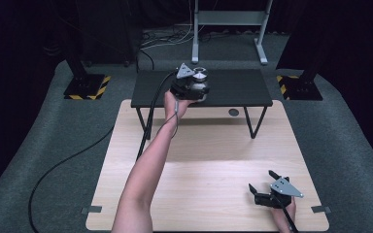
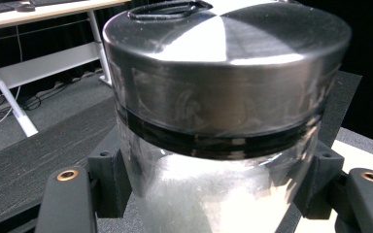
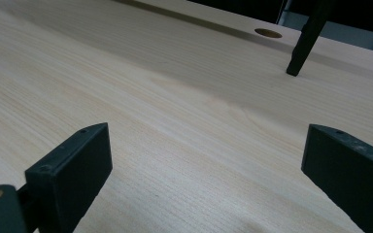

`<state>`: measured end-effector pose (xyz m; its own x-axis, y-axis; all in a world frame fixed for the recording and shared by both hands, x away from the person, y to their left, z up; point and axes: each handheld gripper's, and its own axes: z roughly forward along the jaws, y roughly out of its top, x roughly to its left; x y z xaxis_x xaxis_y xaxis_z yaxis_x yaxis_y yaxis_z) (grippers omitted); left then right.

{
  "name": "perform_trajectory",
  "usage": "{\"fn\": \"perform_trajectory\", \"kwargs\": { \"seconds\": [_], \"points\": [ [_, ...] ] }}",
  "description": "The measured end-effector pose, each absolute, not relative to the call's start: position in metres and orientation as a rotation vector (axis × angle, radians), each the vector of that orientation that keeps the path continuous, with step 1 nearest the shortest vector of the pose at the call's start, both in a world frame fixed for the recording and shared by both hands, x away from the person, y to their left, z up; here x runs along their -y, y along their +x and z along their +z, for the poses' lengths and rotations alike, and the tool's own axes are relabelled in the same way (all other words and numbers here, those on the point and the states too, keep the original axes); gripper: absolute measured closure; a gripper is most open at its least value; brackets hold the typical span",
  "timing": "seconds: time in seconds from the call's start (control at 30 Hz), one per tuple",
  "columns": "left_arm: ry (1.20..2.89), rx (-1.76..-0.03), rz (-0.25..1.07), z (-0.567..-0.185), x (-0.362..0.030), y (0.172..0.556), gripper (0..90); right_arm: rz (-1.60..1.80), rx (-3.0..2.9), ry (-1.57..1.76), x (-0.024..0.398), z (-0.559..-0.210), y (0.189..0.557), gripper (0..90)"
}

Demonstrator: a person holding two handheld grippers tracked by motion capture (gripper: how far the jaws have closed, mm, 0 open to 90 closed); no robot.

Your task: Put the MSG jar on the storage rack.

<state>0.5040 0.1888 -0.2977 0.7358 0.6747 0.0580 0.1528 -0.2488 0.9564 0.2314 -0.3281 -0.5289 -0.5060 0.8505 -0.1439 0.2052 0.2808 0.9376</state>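
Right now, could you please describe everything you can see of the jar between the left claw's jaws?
The clear-bodied jar with a brushed-metal lid stands upright between the jaws of the left claw, whose black pads press its sides. The lid is round, silvery and reflective, with a dark oval fitting on top and a black band beneath it. The transparent body below looks like glass or plastic; its contents cannot be told. In the high view it is over the small black raised shelf.

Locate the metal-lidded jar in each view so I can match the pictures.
High view: the jar sits top centre on the black shelf, at the left gripper.
Left gripper view: the jar stands centre, between the jaws.
Right gripper view: not in it.
Shared landmark: the black shelf, whose leg stands on the table.
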Motion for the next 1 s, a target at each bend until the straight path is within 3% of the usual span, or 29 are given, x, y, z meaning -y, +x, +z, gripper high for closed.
{"fn": "perform_trajectory", "kwargs": {
  "seconds": [0.6, 0.63, 0.7, 0.8, 1.0],
  "points": [
    [1.799, -0.646, 0.572, -0.295, -0.188, 0.502, 29.6, 1.241, -1.891, 0.950, 0.328, -0.529, 0.232, 3.2],
    [1.799, -0.653, 0.573, -0.294, -0.187, 0.502, 27.3, 1.242, -1.891, 0.950, 0.328, -0.529, 0.232, 3.2],
    [1.798, -0.694, 0.598, -0.290, -0.182, 0.495, 10.9, 1.245, -1.889, 0.950, 0.328, -0.529, 0.232, 3.1],
    [1.844, -0.683, 0.652, -0.279, -0.177, 0.483, 0.3, 1.244, -1.888, 0.950, 0.328, -0.529, 0.232, 3.1],
    [1.906, -0.631, 0.687, -0.256, -0.186, 0.456, 0.3, 1.241, -1.888, 0.956, 0.328, -0.529, 0.232, 3.1]
  ]
}}
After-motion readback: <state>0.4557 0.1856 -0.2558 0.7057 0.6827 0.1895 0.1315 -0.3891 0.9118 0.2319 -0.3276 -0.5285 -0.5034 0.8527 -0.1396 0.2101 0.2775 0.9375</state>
